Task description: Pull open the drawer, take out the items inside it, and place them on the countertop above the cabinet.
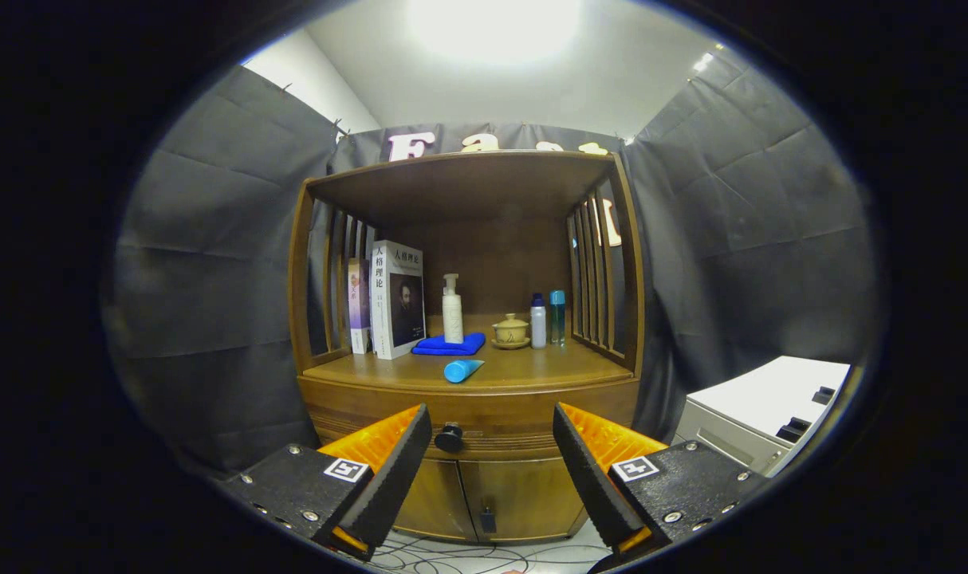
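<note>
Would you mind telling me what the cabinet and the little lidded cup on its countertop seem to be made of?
Cabinet: likely wood, brown with a satin sheen and faint grain. Lidded cup: probably glazed ceramic, pale yellow and smooth. The gripper has its jaws open, the drawer knob between them.

Drawer (468, 434) contents hidden, seemingly shut.

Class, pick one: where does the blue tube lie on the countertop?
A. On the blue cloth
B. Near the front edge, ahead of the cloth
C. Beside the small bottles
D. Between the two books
B: the blue tube lies near the countertop's front edge, ahead of the blue cloth; the open gripper is short of the drawer knob.
</note>
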{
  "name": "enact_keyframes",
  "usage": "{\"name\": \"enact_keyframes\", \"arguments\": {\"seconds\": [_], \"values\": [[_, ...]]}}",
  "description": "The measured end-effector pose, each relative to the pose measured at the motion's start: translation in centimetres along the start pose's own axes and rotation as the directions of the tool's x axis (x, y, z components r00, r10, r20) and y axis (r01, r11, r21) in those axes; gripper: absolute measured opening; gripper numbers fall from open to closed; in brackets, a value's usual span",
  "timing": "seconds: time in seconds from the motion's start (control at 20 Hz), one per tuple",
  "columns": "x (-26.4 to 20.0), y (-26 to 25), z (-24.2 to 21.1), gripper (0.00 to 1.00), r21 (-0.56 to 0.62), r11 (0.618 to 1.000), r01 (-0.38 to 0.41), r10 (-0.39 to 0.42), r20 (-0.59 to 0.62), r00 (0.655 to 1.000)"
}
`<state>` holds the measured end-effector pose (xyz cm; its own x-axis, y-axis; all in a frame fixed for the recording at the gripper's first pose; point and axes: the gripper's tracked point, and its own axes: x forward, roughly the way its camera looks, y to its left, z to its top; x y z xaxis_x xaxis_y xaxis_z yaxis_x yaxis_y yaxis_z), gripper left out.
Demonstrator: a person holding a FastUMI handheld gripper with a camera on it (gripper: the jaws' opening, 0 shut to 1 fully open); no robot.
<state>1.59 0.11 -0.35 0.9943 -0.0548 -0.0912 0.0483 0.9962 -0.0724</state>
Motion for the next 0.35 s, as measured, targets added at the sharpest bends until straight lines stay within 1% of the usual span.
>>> {"name": "enact_keyframes", "arguments": {"seconds": [0.15, 0.35], "values": [[-0.12, 0.72, -0.24, 0.95, 0.036, 0.999, -0.021, 0.021, -0.011, 1.0], [-0.13, 0.61, -0.25, 0.95, 0.035, 0.999, -0.02, 0.02, -0.008, 1.0]]}}
